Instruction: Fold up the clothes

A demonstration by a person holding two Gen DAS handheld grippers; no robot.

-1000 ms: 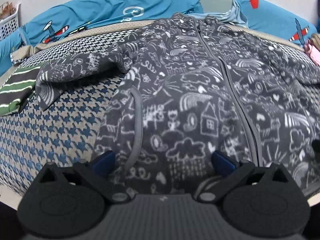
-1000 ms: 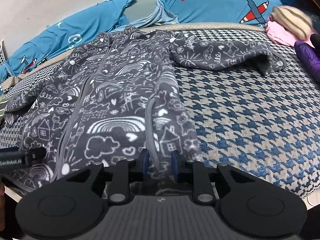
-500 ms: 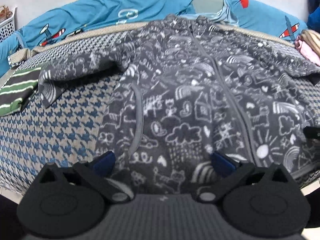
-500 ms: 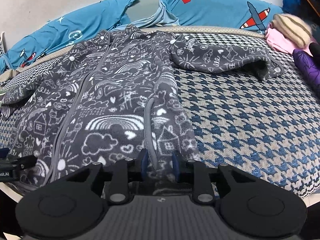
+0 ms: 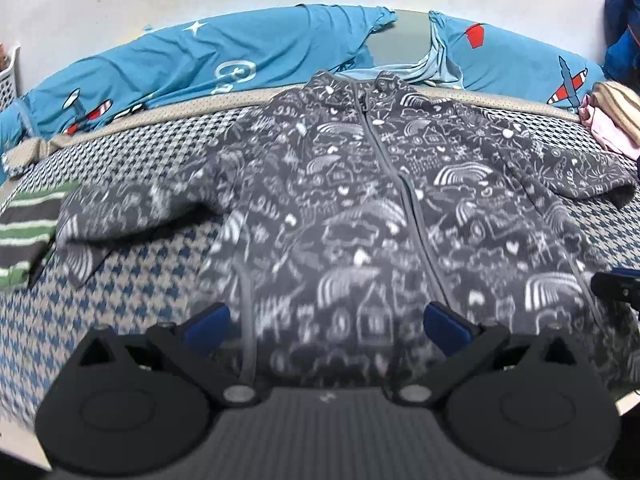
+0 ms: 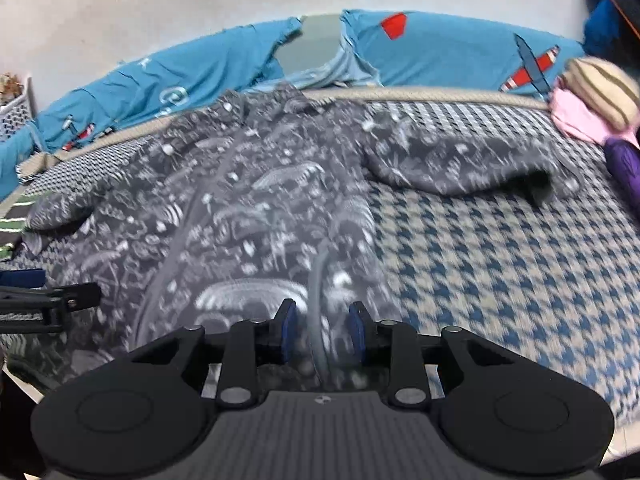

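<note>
The grey doodle-print jacket [image 5: 360, 208] lies zipped and spread flat across the middle of the bed [image 6: 500, 260], both sleeves out, so no fold looks made yet. The left gripper [image 5: 326, 322] hangs wide open above the hem. The right gripper [image 6: 322, 330], low in the frame, has just been opening, its jaws narrowly parted around the hem fabric, pads apparently off it.

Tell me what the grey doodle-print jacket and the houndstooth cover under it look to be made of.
Jacket: probably fleece, soft and matte; its surface looks fuzzy, the white doodles have soft edges, and a grey zipper runs down the front. Houndstooth cover: seems a flat woven or printed cloth, matte, blue and beige checks lying smooth on the bed. Motion blur leaves the weave itself unclear.
</note>
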